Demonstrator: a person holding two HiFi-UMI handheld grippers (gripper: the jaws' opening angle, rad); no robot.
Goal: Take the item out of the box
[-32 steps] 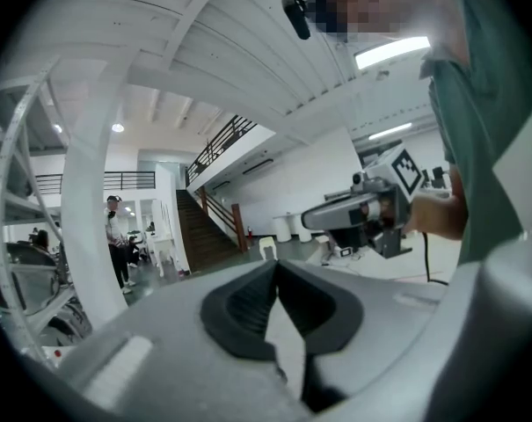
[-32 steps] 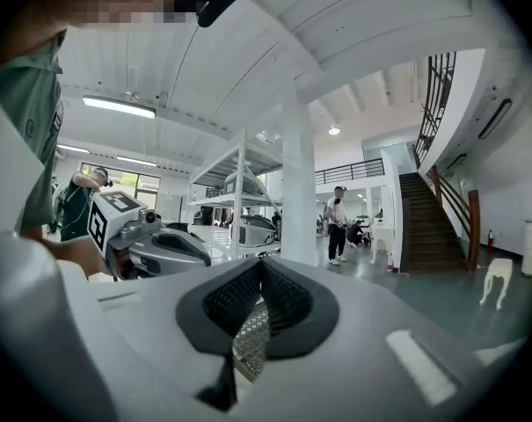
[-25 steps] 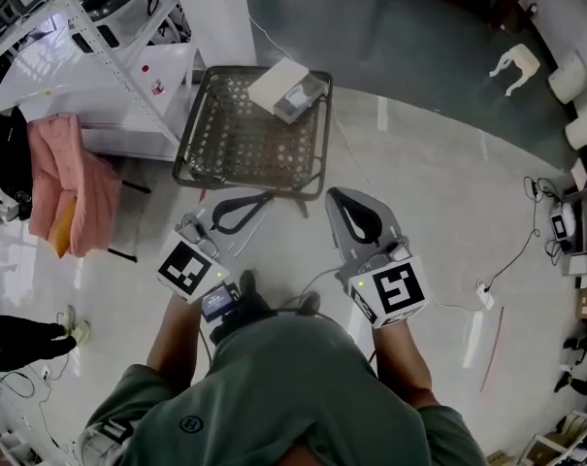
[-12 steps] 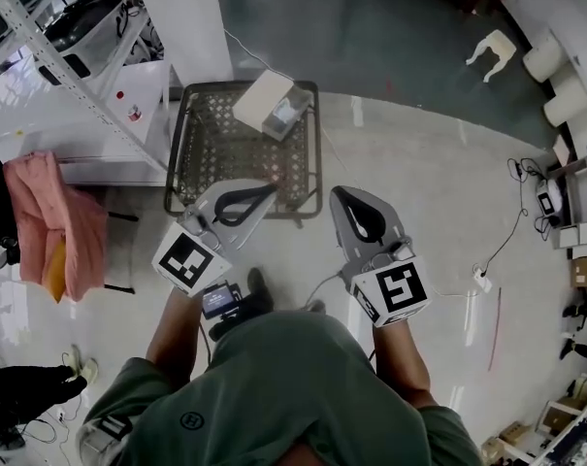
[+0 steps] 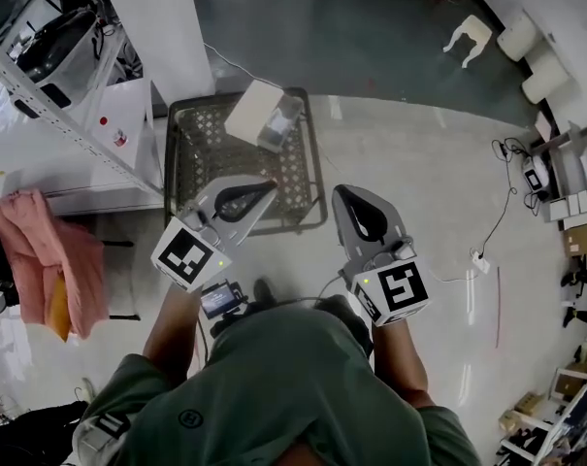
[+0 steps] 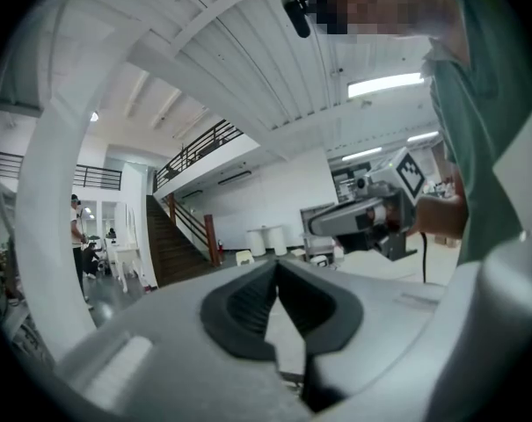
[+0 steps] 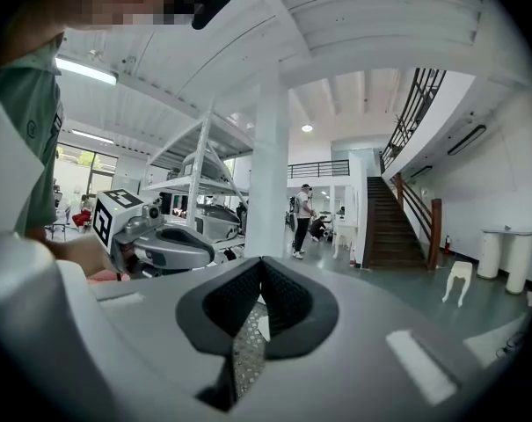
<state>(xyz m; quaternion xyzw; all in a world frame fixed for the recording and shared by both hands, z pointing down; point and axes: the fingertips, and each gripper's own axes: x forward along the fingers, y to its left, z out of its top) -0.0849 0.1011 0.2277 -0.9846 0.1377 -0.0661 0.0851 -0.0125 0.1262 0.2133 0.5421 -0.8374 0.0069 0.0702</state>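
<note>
We hold both tools low in front of our green-shirted chest, and neither has anything in it. The grey left gripper point(image 5: 270, 187) has its black-padded jaws pressed together on nothing, as the left gripper view shows, and the grey right gripper point(image 5: 340, 194) is likewise closed and empty in its own view. Both point forward and nearly level, so their cameras look out into the hall and at each other rather than down at the work. That reads to us as a carrying or approach posture, not yet a reach. The thing we are after sits ahead of us: a pale rectangular cardboard box point(image 5: 253, 111) lying askew at the far edge of the dark wire-mesh tray stand point(image 5: 201, 153). A greyish patch at the box's nearer, open end point(image 5: 284, 124) is probably the item, though it is too small for us to name. The left gripper's tip hangs over the near rim of the stand, and the right one is just beside that rim, over the floor; both are well apart from the box. We judge the task hardly begun: the item is inside the box. The jaws will have to open and the grippers tip downward, likely one to steady the light box while the other draws the item out, or the box may slide on the mesh.
</note>
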